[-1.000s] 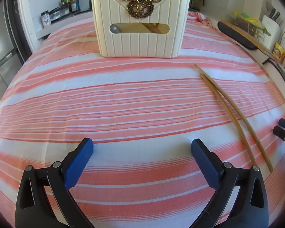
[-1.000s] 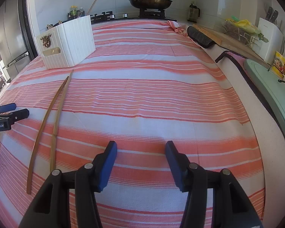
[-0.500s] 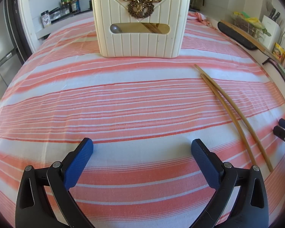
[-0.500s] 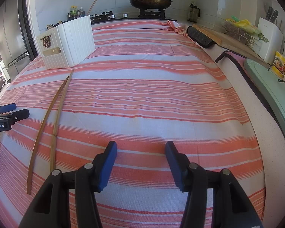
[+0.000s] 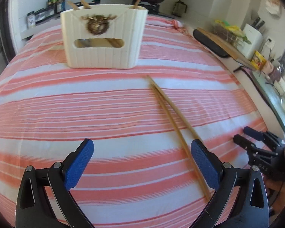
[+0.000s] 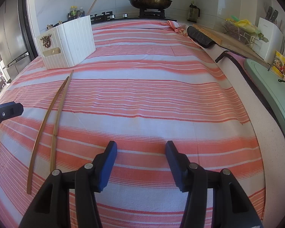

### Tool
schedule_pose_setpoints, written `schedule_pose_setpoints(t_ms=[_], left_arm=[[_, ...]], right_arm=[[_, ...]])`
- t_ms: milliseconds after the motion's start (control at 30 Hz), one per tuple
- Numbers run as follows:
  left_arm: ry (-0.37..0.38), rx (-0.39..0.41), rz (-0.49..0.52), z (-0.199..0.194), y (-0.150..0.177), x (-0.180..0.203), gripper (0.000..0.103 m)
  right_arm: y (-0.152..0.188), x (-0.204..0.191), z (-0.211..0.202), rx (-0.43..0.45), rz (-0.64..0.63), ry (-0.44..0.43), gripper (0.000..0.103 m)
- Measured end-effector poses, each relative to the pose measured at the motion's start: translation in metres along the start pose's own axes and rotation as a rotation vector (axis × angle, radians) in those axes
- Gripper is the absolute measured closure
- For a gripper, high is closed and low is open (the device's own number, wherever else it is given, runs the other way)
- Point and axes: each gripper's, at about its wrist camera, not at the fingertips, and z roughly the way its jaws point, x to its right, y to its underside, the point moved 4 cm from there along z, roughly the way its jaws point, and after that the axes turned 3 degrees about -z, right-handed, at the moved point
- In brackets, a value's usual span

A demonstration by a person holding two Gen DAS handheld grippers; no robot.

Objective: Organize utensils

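The left hand-held gripper has shifted toward the pair of chopsticks within the last half second. Earlier, the sticks lay well off to its right; now their near ends pass just beside and behind its right finger, and the left wrist view is slightly blurred by the move. Its jaws are spread wide with only striped cloth between them, so nothing is grasped.

The right hand-held gripper has not moved. Its jaws are released at a moderate gap over bare cloth, well apart from the chopsticks.

The chopsticks lie side by side on the striped tablecloth covering the desk, their far tips pointing toward the white utensil caddy (deer-head emblem on its front). The caddy already contains several wooden utensils, visible above its rim and through its handle slot.

Judgement: the left side has begun the approach for the pickup. The sticks are not yet between the jaws; further sideways travel and a descent appear necessary before closing.
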Motion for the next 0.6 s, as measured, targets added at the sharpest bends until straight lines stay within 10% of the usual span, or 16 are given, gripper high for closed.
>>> schedule_pose_setpoints(t_ms=[233, 300, 433, 600], left_arm=[[-0.128, -0.043, 0.046, 0.031, 0.006, 0.023, 0.013], [-0.143, -0.006, 0.082, 0.028, 0.008, 0.027, 0.028], [-0.156, 0.019, 0.115, 0.021, 0.007, 0.027, 0.092], [-0.152, 0.014, 0.038, 0.014, 0.003, -0.003, 0.098]], right_arm=[[0.0, 0.0, 0.0, 0.0, 0.0, 0.0, 0.049], [0.0, 0.0, 0.0, 0.0, 0.0, 0.001, 0.049], [0.0, 0.0, 0.0, 0.0, 0.0, 0.001, 0.049], [0.0, 0.0, 0.0, 0.0, 0.0, 0.001, 0.049]])
